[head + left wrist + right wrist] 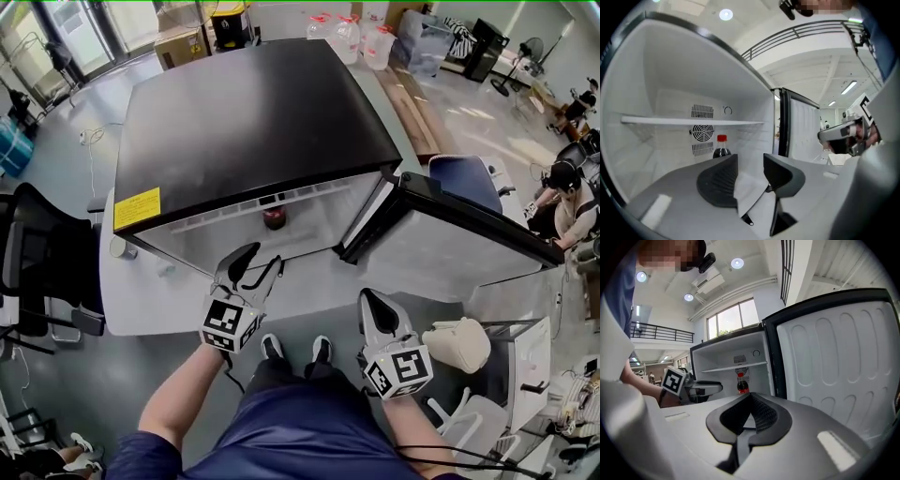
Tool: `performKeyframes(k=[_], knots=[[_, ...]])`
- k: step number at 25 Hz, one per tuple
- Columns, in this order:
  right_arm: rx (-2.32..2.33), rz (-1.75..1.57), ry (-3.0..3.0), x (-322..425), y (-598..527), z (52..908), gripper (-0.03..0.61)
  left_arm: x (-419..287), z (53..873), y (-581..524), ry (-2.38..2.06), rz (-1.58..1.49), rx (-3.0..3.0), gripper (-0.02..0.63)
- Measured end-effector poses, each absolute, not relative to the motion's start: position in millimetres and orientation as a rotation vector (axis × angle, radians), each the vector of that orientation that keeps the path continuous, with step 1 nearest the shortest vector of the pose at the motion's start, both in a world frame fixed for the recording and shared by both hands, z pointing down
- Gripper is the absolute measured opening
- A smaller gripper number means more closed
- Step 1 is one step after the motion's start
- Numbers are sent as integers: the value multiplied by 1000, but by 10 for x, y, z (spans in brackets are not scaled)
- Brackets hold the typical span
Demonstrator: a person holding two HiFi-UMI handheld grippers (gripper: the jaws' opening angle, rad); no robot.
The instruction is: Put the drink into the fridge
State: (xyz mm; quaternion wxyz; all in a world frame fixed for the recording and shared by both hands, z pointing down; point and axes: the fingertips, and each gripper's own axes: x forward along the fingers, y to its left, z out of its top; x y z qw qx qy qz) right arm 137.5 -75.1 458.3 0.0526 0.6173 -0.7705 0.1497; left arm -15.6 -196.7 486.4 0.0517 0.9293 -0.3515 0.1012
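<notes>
The drink, a dark cola bottle (pixel 275 218) with a red cap, stands upright inside the open black fridge (pixel 253 122). In the left gripper view the bottle (pixel 721 147) is at the back wall, under the white shelf (pixel 693 122). My left gripper (pixel 255 262) is in front of the fridge mouth, well short of the bottle. Its jaws (pixel 750 164) stand apart with nothing between them. My right gripper (pixel 378 305) hangs lower and to the right, below the door. In its own view its jaws (pixel 751 401) meet, empty, and the bottle (pixel 742 383) shows beyond them.
The fridge door (pixel 450 244) is swung wide open to the right, its white inner liner (pixel 834 362) close by my right gripper. A black chair (pixel 37 262) stands at the left. A cream bag (pixel 459 342) and white furniture sit at the lower right.
</notes>
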Motion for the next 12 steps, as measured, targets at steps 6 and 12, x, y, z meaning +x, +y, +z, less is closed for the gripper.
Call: performKeyframes(k=[6, 12], knots=[[1813, 425, -2426, 1233, -906, 4485, 6, -291, 4549, -1562, -1182, 174, 2782, 20], [1746, 432, -2502, 1089, -1009, 4457, 6, -555, 4408, -1298, -1271, 80, 2641, 5]])
